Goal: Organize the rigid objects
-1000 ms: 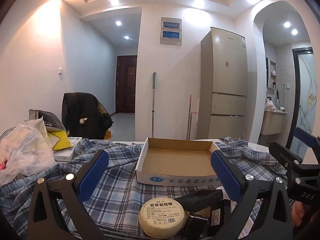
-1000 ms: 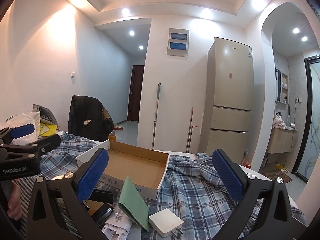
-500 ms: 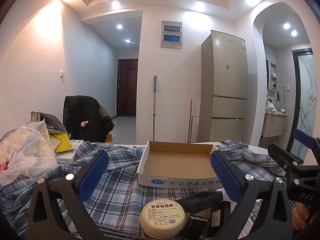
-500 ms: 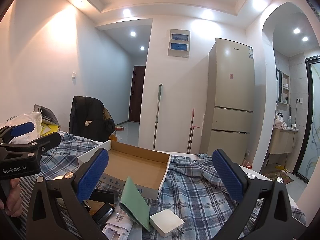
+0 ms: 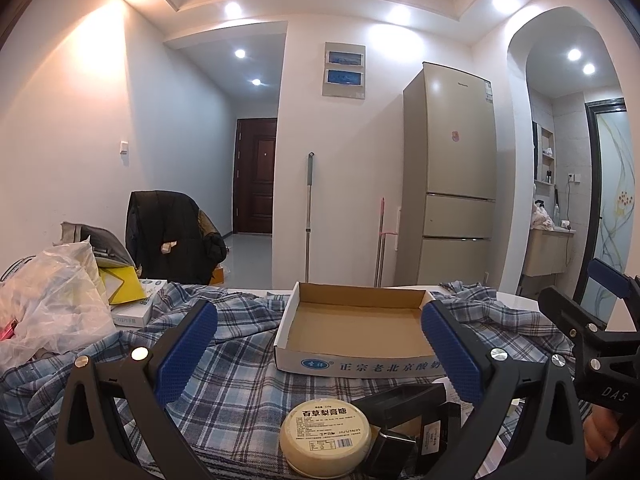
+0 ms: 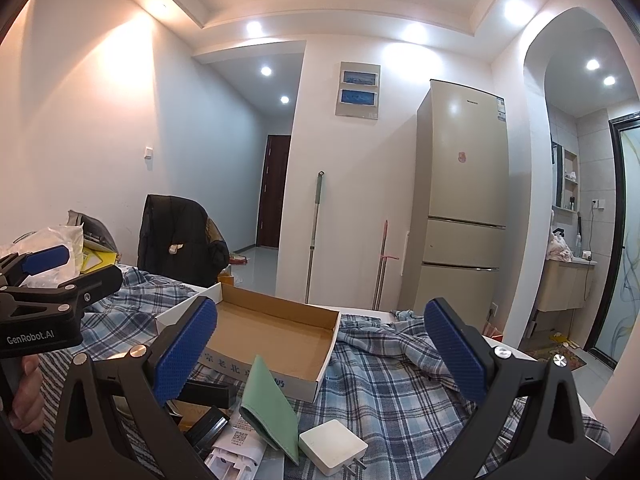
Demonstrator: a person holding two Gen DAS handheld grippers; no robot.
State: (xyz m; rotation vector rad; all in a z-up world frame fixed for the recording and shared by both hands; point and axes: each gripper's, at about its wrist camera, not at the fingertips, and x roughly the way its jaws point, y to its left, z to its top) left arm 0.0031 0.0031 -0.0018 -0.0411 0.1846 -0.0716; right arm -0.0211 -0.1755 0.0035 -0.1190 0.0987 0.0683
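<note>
- The round tin [image 5: 325, 438] lies on the plaid cloth [image 5: 240, 364] over the desk, just before the empty cardboard tray [image 5: 352, 322].
- It is judged light, stiff and smooth; opposite rim edges are best gripped.
- The jaws of the left gripper [image 5: 320, 354] and the right gripper [image 6: 320, 354] are held wide apart, empty.

Home: fridge [image 5: 454, 184], mop [image 5: 309, 216], hallway door [image 5: 255, 176]

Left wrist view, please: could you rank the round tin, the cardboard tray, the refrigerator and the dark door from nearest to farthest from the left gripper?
1. Round tin: on the plaid cloth, low between the open left gripper fingers.
2. Cardboard tray: just beyond the tin, straight ahead.
3. Refrigerator: against the wall, right of centre.
4. Dark door: down the hallway, left of centre.
</note>
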